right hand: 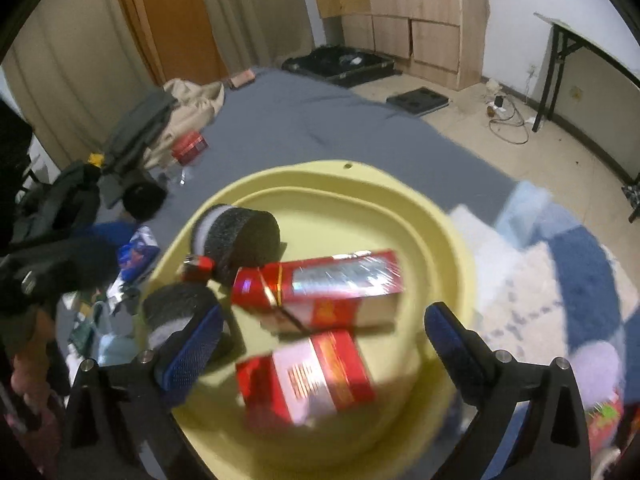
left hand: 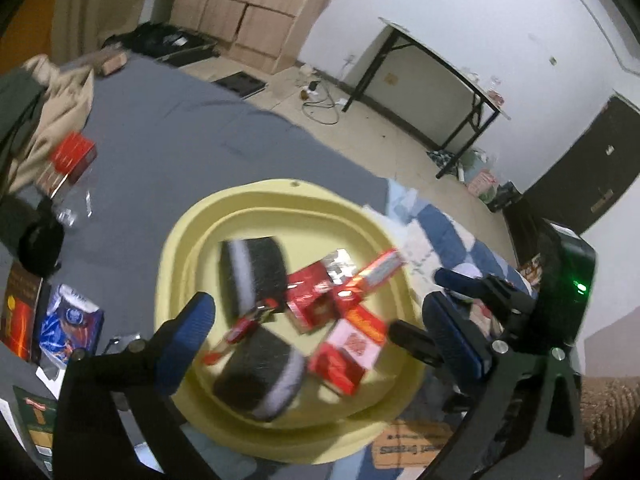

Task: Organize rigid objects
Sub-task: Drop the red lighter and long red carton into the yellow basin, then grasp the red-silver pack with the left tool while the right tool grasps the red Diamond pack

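Note:
A yellow basin (left hand: 280,196) (right hand: 452,240) sits on the grey bed. It holds several red boxes (left hand: 344,356) (right hand: 320,284), two black-and-grey sponges (left hand: 252,272) (right hand: 240,236) and a small red lighter (left hand: 244,326). My left gripper (left hand: 320,332) hovers open over the basin, empty. My right gripper (right hand: 324,336) is open above the red boxes and also shows in the left wrist view (left hand: 452,304) at the basin's right rim.
A red box (left hand: 74,156) (right hand: 190,146) lies on the grey sheet (left hand: 180,128) by piled clothes (right hand: 160,120). Packets (left hand: 68,324) lie left of the basin. A blue-white blanket (right hand: 560,264) is to the right. A folding table (left hand: 440,76) stands by the wall.

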`<state>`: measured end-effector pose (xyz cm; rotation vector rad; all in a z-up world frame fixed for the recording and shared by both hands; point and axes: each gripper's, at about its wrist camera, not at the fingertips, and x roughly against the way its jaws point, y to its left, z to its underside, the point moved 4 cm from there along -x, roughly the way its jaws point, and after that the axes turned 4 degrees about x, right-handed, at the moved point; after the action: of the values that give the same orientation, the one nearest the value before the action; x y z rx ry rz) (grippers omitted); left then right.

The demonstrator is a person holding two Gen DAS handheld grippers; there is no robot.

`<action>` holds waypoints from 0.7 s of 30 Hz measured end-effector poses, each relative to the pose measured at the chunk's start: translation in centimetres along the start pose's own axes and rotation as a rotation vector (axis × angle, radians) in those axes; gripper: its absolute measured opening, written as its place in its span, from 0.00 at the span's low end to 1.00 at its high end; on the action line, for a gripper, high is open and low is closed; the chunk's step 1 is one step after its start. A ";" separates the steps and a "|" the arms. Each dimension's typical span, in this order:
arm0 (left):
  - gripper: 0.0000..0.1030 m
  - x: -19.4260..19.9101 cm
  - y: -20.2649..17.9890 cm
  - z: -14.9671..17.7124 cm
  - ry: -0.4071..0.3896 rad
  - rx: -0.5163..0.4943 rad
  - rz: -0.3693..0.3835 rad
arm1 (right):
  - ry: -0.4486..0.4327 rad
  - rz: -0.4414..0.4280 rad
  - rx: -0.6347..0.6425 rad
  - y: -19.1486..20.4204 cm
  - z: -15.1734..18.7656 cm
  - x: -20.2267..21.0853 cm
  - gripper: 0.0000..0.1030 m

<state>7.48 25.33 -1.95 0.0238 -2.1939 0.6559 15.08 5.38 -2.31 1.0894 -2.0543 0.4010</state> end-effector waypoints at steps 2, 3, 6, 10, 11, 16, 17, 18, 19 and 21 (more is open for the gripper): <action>1.00 0.0 -2.2 0.2 0.011 -0.033 0.014 | -0.019 0.023 -0.002 -1.1 1.0 3.0 1.00; 1.00 -0.1 -3.1 0.3 0.017 -0.050 0.020 | -0.021 0.035 0.000 -1.6 1.7 4.3 1.00; 1.00 -0.5 -6.8 1.5 0.048 -0.126 0.050 | -0.009 0.096 0.020 -4.2 4.6 9.2 1.00; 1.00 -2.1 -11.8 4.0 0.120 -0.217 0.101 | 0.025 0.221 0.022 -8.8 9.7 15.1 1.00; 1.00 -2.6 -12.8 4.5 0.137 -0.235 0.109 | 0.036 0.253 0.007 -10.4 11.4 16.5 1.00; 1.00 -5.3 -17.7 7.9 0.220 -0.365 0.148 | 0.024 0.337 -0.217 -17.0 16.8 20.4 1.00; 1.00 -5.7 -18.4 8.3 0.225 -0.384 0.156 | 0.011 0.336 -0.276 -17.9 17.3 20.6 1.00; 1.00 -6.3 -19.4 8.9 0.235 -0.410 0.177 | 0.001 0.330 -0.331 -18.8 17.7 20.8 1.00; 1.00 -6.8 -19.9 9.3 0.241 -0.422 0.183 | -0.004 0.309 -0.397 -20.0 18.3 20.8 1.00; 1.00 -8.4 -21.4 10.1 0.269 -0.439 0.198 | 0.015 0.280 -0.446 -21.2 18.4 20.3 1.00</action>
<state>10.74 0.52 -3.81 -0.4862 -2.0458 0.2512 16.32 -29.22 -0.82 0.5342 -2.1501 0.0748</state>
